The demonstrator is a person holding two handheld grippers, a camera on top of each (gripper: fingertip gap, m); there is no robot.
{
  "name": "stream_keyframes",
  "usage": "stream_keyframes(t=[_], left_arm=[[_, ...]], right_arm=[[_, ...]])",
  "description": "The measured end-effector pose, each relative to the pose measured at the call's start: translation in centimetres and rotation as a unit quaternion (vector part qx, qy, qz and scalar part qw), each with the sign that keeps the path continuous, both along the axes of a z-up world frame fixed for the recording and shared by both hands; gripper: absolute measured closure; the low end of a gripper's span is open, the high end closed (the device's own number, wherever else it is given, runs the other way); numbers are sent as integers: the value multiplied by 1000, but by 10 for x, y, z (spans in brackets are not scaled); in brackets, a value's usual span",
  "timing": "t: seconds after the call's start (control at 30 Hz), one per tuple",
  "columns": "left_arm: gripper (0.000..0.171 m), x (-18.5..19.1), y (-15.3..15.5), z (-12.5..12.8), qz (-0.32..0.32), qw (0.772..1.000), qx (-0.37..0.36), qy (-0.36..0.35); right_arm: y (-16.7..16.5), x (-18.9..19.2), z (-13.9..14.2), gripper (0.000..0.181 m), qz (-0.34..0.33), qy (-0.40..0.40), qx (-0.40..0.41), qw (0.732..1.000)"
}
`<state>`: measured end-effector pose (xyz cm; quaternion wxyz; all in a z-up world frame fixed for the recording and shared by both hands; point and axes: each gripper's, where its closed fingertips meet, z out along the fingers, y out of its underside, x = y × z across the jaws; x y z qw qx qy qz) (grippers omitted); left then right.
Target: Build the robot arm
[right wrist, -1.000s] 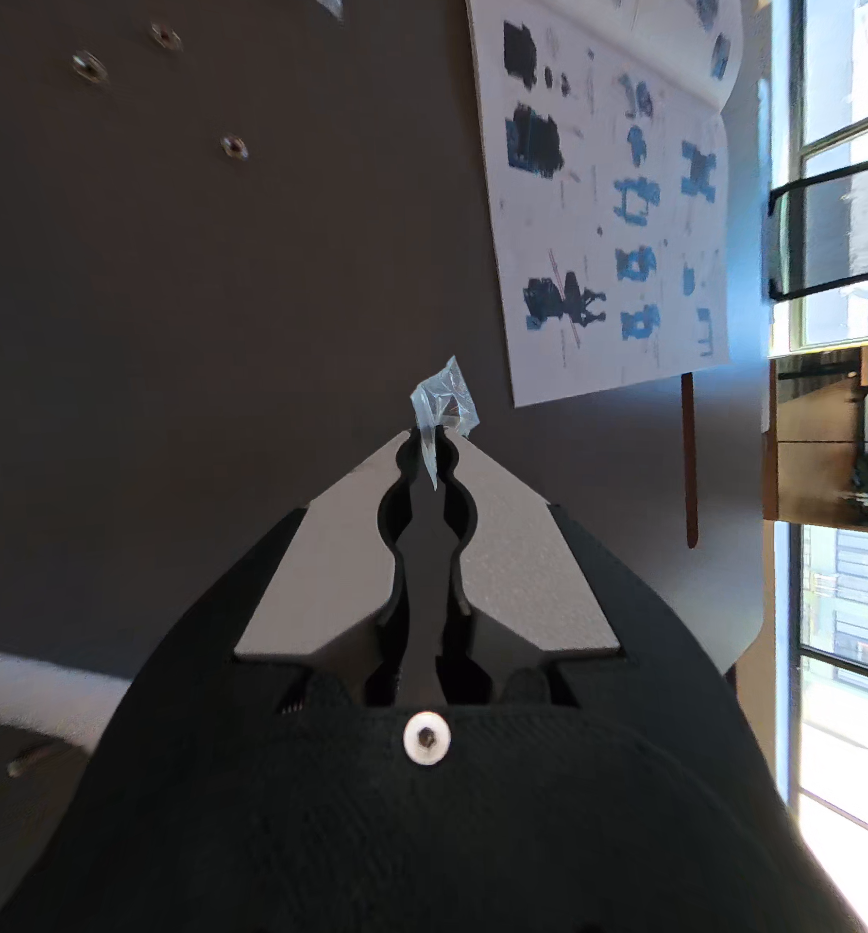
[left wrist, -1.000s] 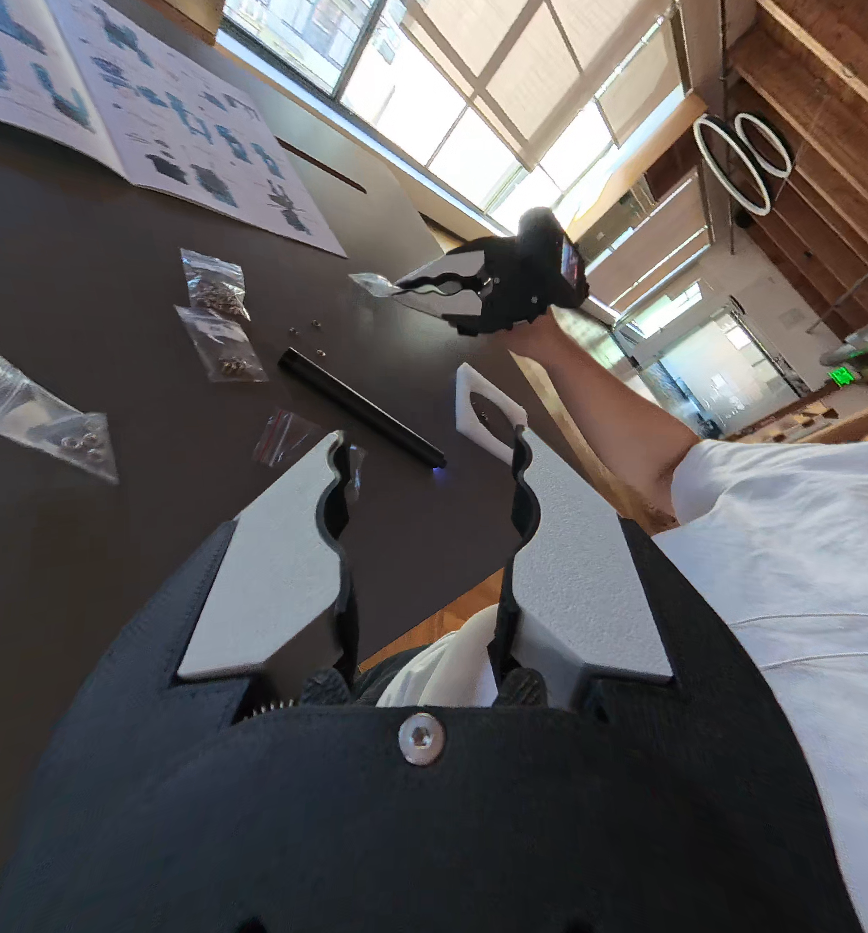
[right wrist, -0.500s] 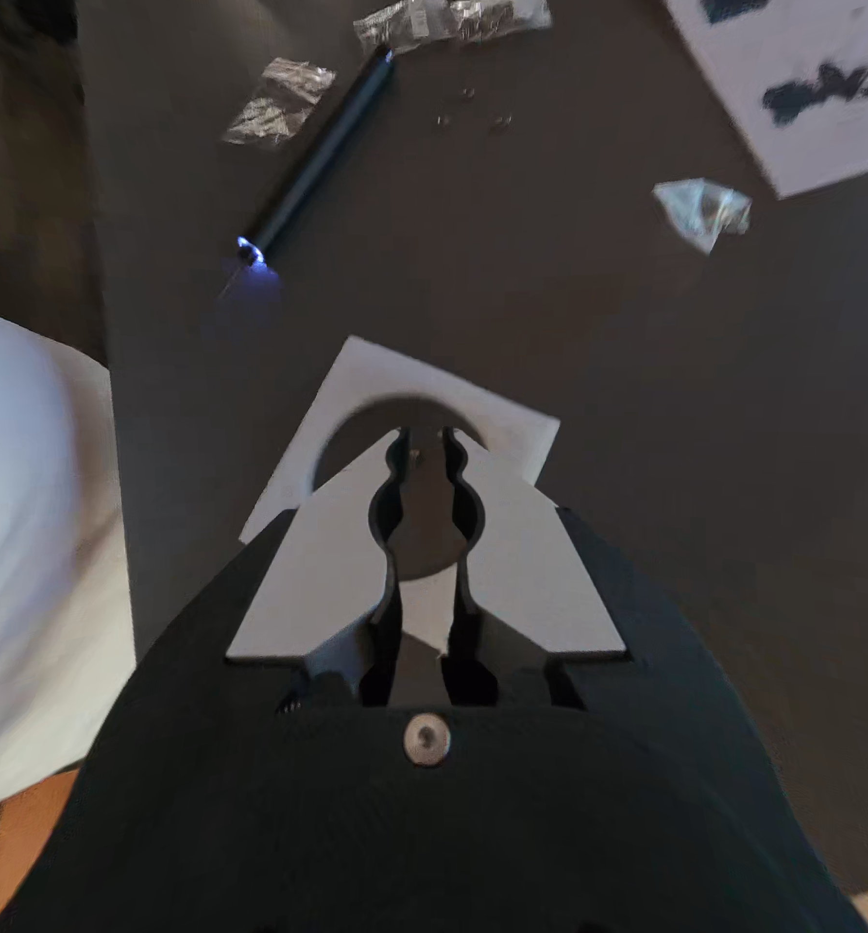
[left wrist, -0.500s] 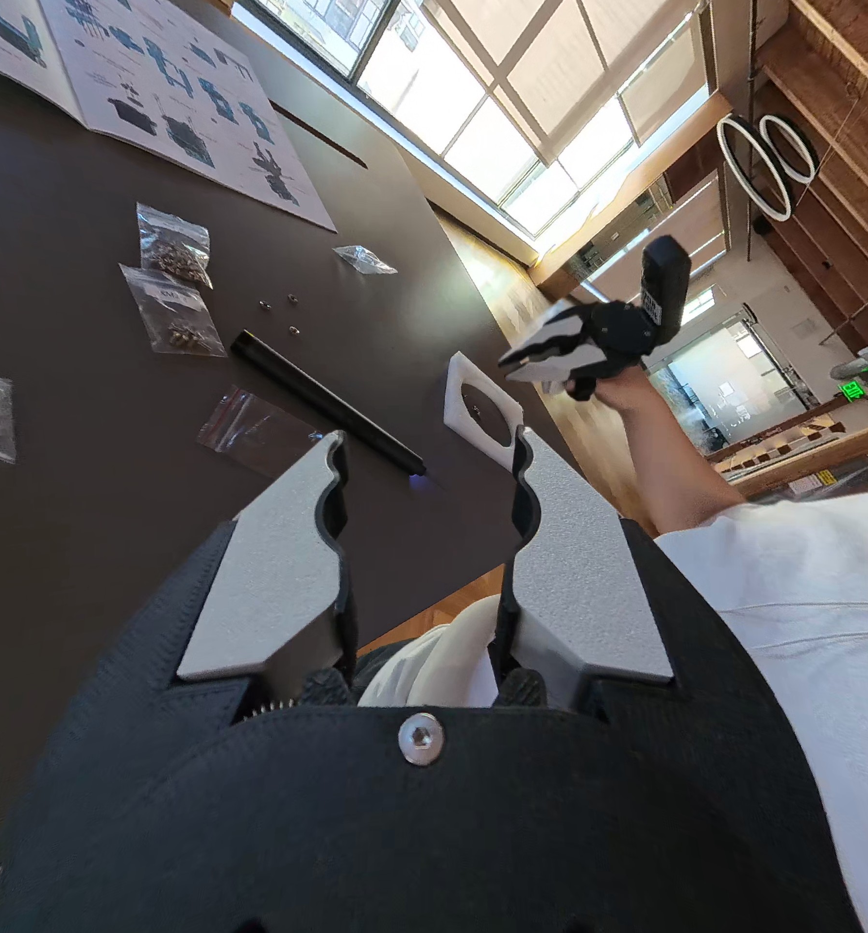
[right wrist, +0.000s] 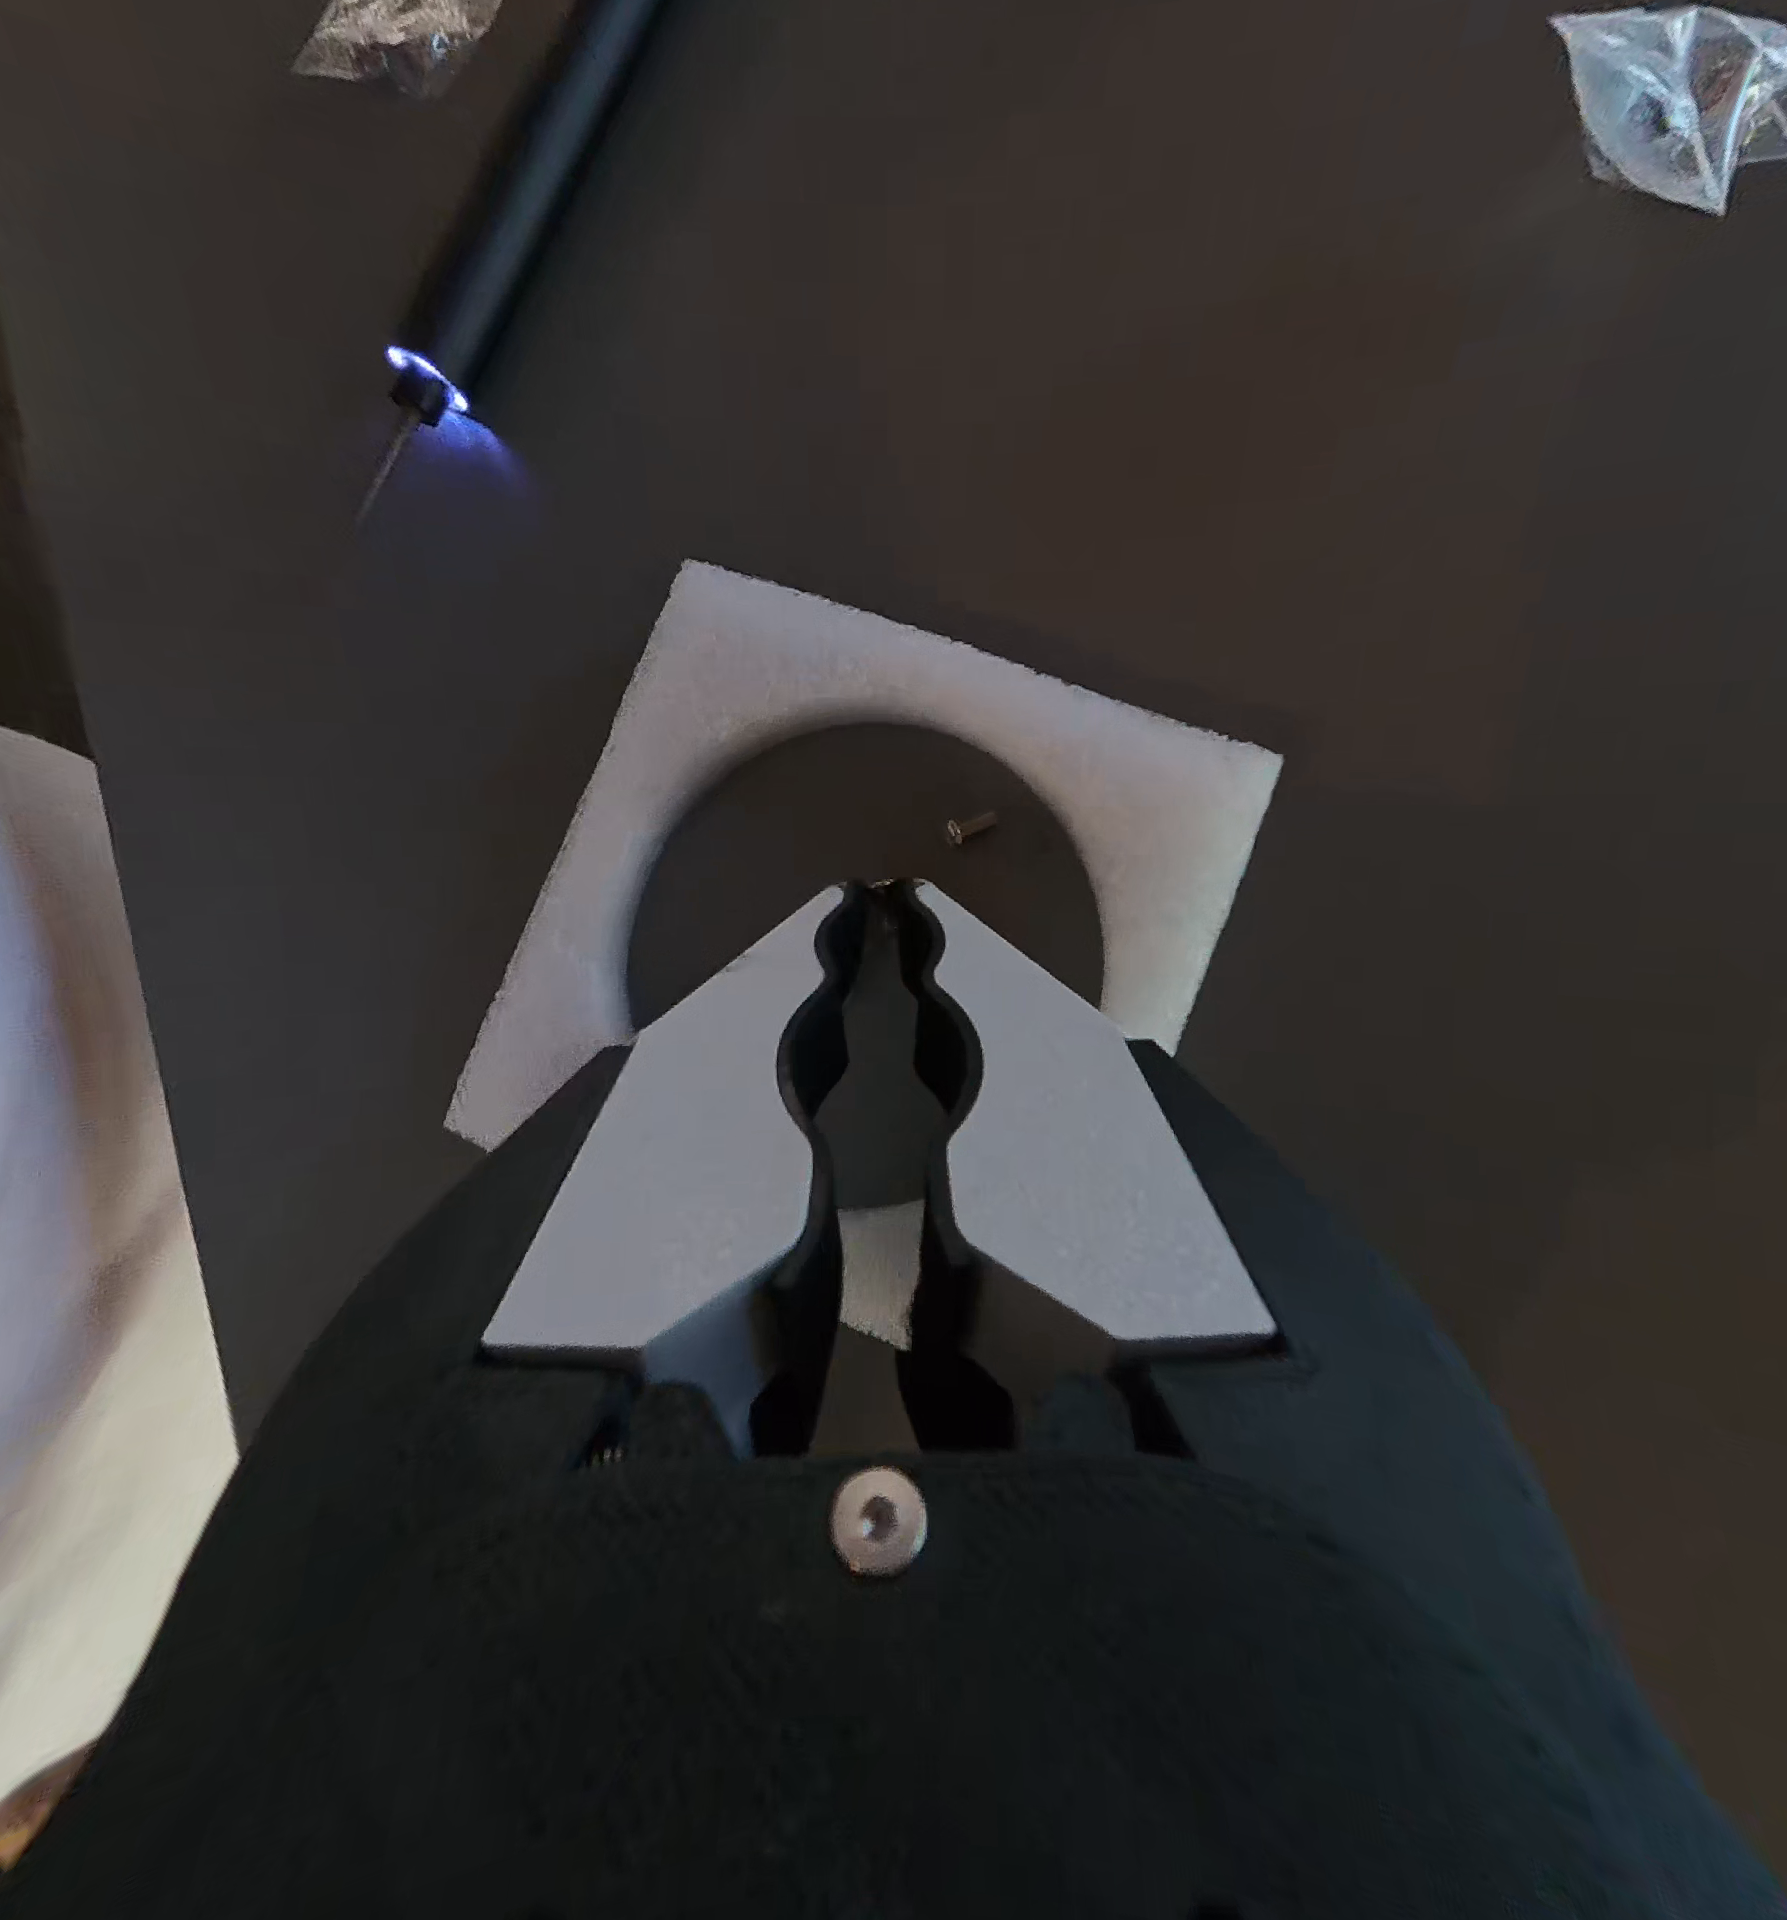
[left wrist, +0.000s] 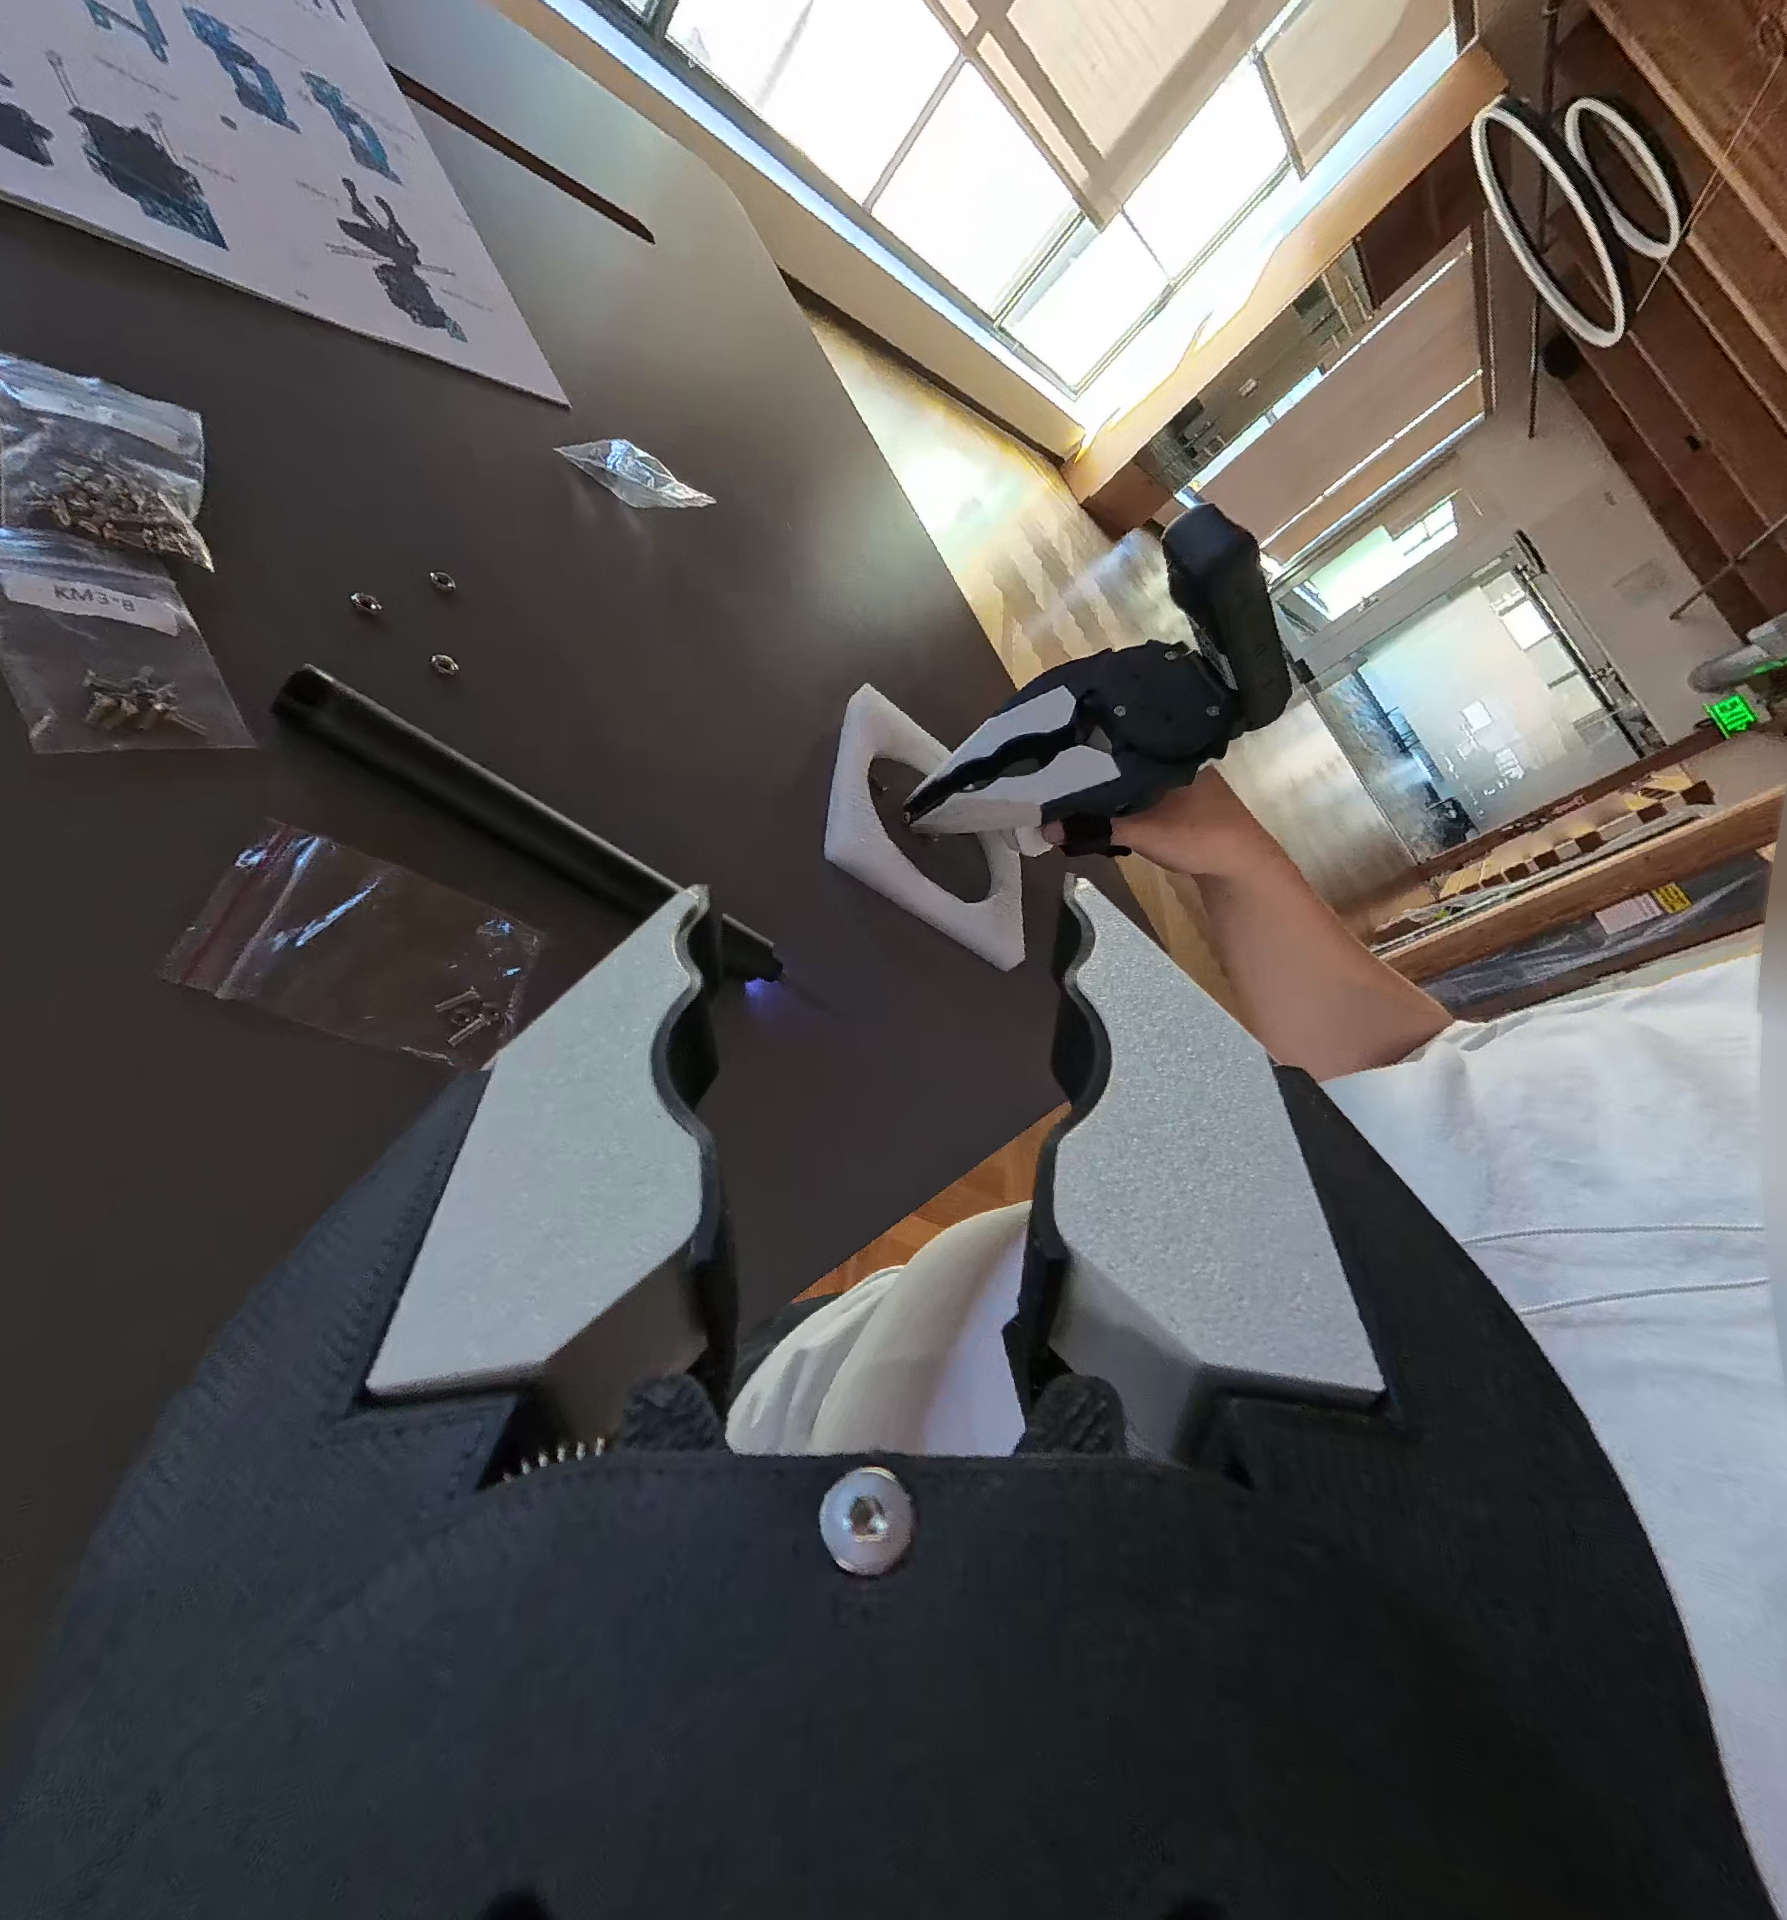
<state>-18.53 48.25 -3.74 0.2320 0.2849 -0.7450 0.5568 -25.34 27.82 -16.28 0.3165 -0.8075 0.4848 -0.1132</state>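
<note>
White foam square (right wrist: 930,686) with round cutout, flat on dark table (right wrist: 1284,416); right gripper (right wrist: 881,889) tips closed on small metal piece inside cutout, 1 loose screw (right wrist: 969,826) just beside

Daylight pours through the windows (left wrist: 972,156), glaring off the floor (left wrist: 1024,540); the table (left wrist: 453,623) reads dim. Wide-angle bending at edges, white sleeve (right wrist: 27,1091) blurred, small lamp (right wrist: 427,379) glowing bluish.

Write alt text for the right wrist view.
The right gripper, jaws nearly shut, points its tips into the round hole of a white foam square on a dark table, where a small screw lies. Farther off lie a lit black screwdriver and a crumpled clear bag.
</note>
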Motion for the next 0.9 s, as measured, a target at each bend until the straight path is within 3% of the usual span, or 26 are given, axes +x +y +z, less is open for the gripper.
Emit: stream_keyframes(t=[0.13, 0.23, 0.4, 0.53, 0.67, 0.8, 0.83, 0.9], left_arm=[[108, -2, 5, 0, 4, 1000, 4, 3], [109, -2, 12, -3, 10, 1000, 8, -2], [113, -4, 22, -3, 8, 1000, -11, 15], [120, 13, 47, -3, 42, 999, -7, -16], [125, 74, 116, 25, 172, 978, -23, -112], [109, 173, 226, 67, 351, 905, -8, -243], [104, 200, 250, 72, 376, 888, 10, -264], [94, 252, 282, 78, 390, 877, 37, -278]], right_arm=[[-1, 0, 0, 176, 6, 4, -11, 1000], [5, 3, 12, 176, -2, -14, 41, 999], [40, 18, 79, 177, 2, -99, 210, 973], [76, 42, 124, 177, 29, -165, 261, 951], [123, 71, 159, 177, 62, -206, 304, 928], [174, 107, 189, 177, 96, -223, 323, 915], [186, 119, 197, 177, 104, -230, 324, 912], [213, 142, 215, 177, 111, -244, 327, 906]])
